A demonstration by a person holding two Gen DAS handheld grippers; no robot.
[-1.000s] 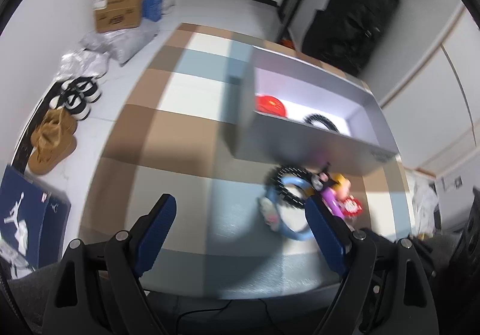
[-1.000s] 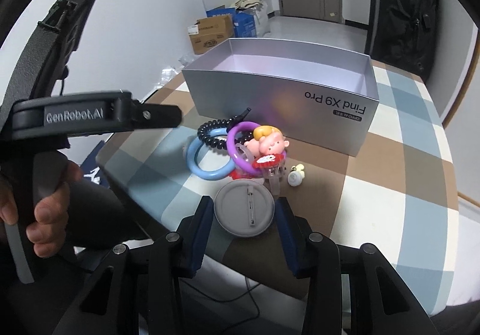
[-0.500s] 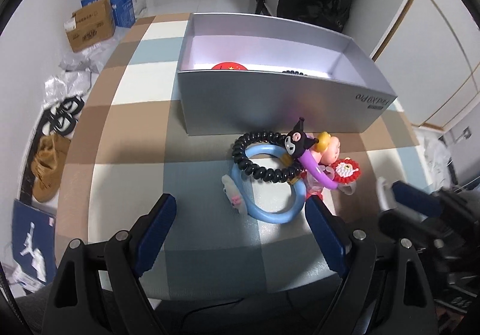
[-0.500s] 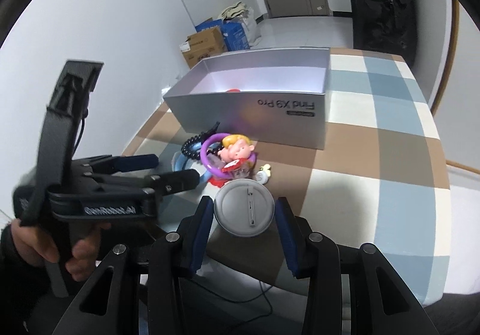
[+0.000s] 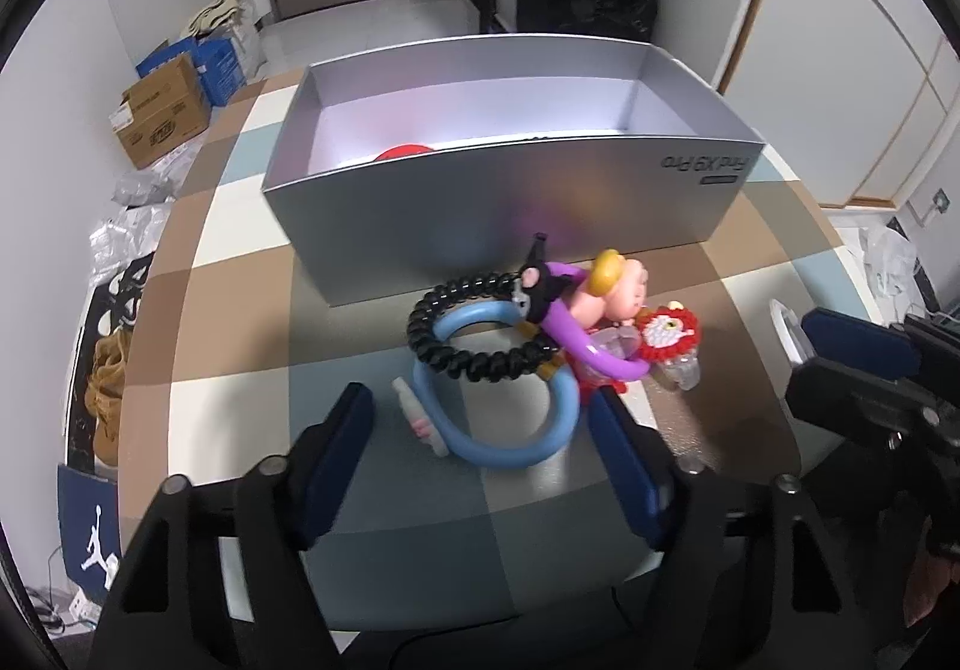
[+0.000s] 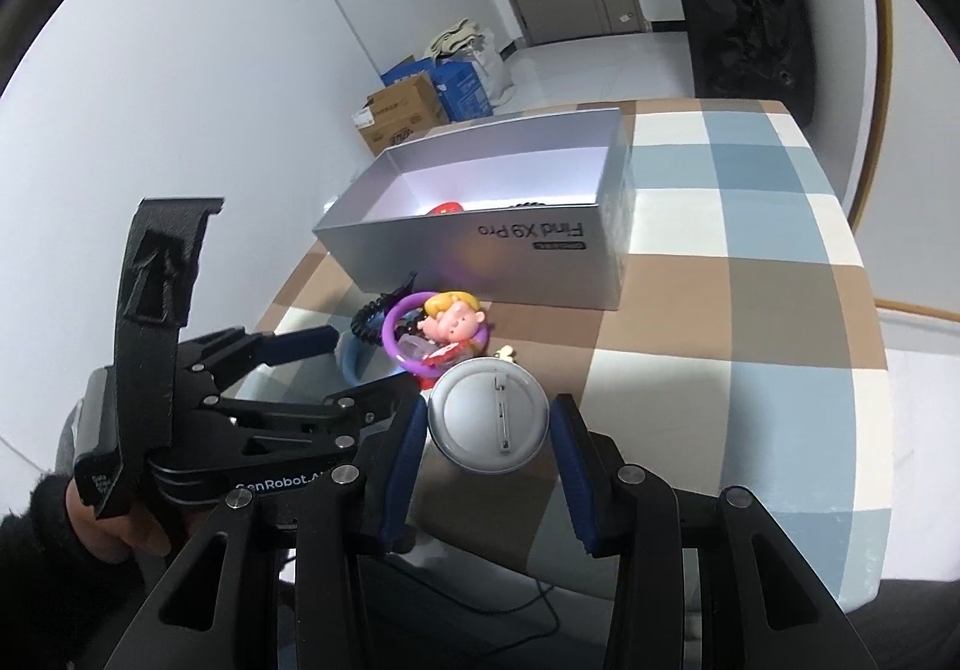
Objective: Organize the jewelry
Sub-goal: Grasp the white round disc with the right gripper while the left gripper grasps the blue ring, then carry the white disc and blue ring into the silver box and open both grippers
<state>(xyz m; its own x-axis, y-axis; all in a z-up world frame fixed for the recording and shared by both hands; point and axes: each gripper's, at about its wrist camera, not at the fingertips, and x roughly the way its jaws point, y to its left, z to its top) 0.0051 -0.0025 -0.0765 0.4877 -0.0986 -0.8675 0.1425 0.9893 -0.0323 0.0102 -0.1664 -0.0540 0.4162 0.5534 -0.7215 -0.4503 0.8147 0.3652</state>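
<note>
At lower centre of the left wrist view, left gripper, empty and just narrowed, straddles the blue ring before the box; right gripper clamps the round badge.

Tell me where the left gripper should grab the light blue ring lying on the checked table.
Probably the near arc of the light blue ring, from above. It lies flat, and that arc is bare, while the black coiled hair tie and purple band overlap its far side. The left gripper, open with jaws just narrowing, already straddles it without touching.
</note>
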